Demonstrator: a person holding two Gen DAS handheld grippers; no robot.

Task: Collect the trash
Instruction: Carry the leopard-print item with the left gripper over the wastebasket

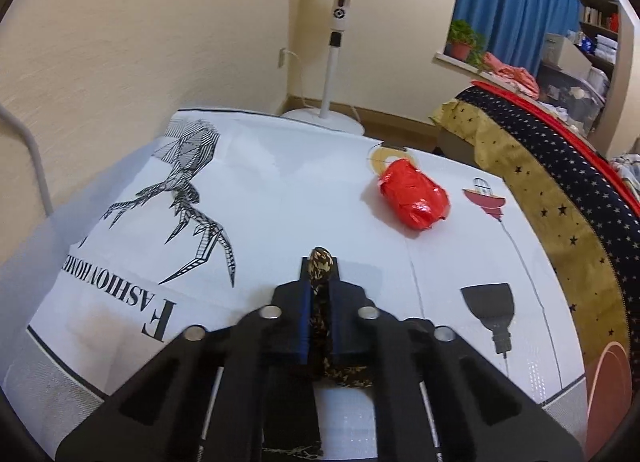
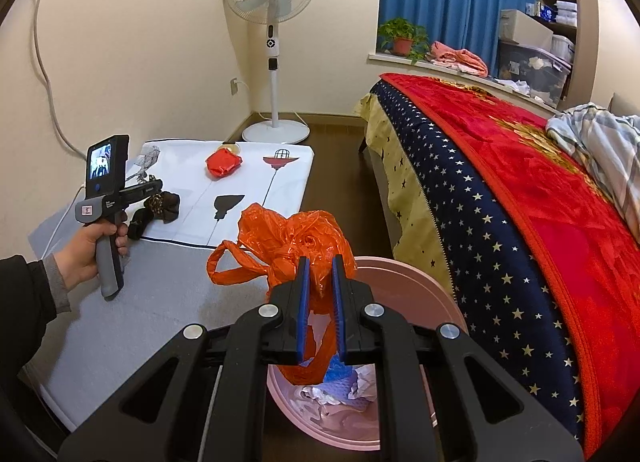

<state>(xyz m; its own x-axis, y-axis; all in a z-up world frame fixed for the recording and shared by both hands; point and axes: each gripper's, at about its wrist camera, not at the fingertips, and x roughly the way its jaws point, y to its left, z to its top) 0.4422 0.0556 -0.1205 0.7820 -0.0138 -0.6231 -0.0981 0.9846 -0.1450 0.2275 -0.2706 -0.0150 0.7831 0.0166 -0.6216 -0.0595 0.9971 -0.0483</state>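
Note:
My left gripper point(image 1: 319, 268) is shut on a brown-and-black patterned cloth piece point(image 1: 320, 262) and holds it over the white printed table cover point(image 1: 280, 190). A crumpled red wrapper point(image 1: 414, 198) lies on the cover ahead and to the right. In the right wrist view my right gripper point(image 2: 320, 266) is shut on an orange plastic bag point(image 2: 296, 238), held above the pink bin point(image 2: 420, 294), which holds white and blue scraps. The left gripper point(image 2: 154, 192) shows there too with the dark cloth point(image 2: 160, 206), and the red wrapper point(image 2: 223, 163) lies beyond it.
A bed with a red and star-patterned blanket point(image 2: 500, 166) runs along the right. A white standing fan point(image 2: 272, 42) stands in the corner beyond the table. A windowsill with a potted plant point(image 2: 402, 36) and blue curtain is behind. A grey mat point(image 2: 140, 302) covers the near table part.

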